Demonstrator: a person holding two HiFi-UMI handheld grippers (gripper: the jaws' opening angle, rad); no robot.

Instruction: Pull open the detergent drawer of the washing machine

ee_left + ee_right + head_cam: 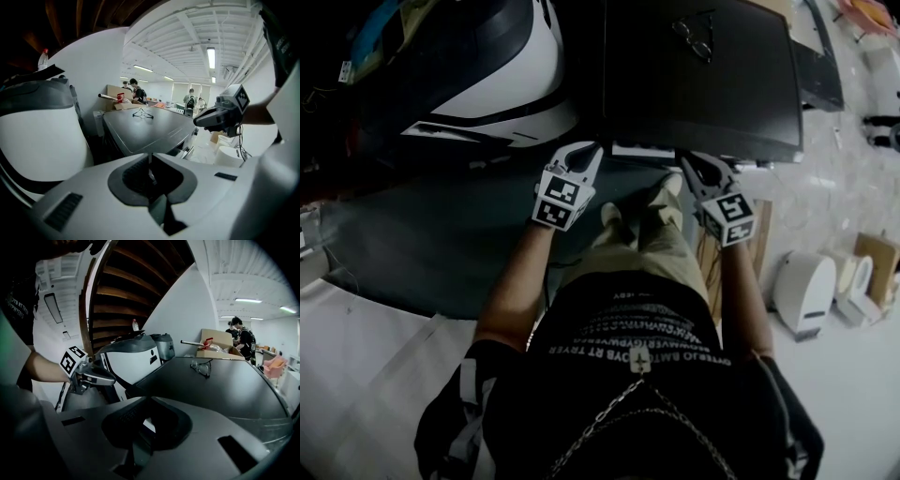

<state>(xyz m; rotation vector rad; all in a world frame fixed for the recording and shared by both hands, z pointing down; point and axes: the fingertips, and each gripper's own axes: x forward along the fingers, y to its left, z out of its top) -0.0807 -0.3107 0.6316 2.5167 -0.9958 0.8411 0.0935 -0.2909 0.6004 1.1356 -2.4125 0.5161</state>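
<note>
Gripper views, unlike head view, show left gripper [151,154] and right gripper [150,398] jaws pressed together.

The right tool [150,398] fills the bottom of the frame, its jaws closed together with nothing between them. Beyond its tip stretches a dark tabletop [234,390], with a pair of glasses [201,367] lying on it toward one o'clock. At nine o'clock the left tool [110,379], held out on a bare forearm [42,367], points toward three o'clock, jaws together. Behind it stands a white and grey machine [133,357]. Past the tabletop's far edge, at two o'clock, sits a cardboard box [215,347] with a person [243,336] beside it.
</note>
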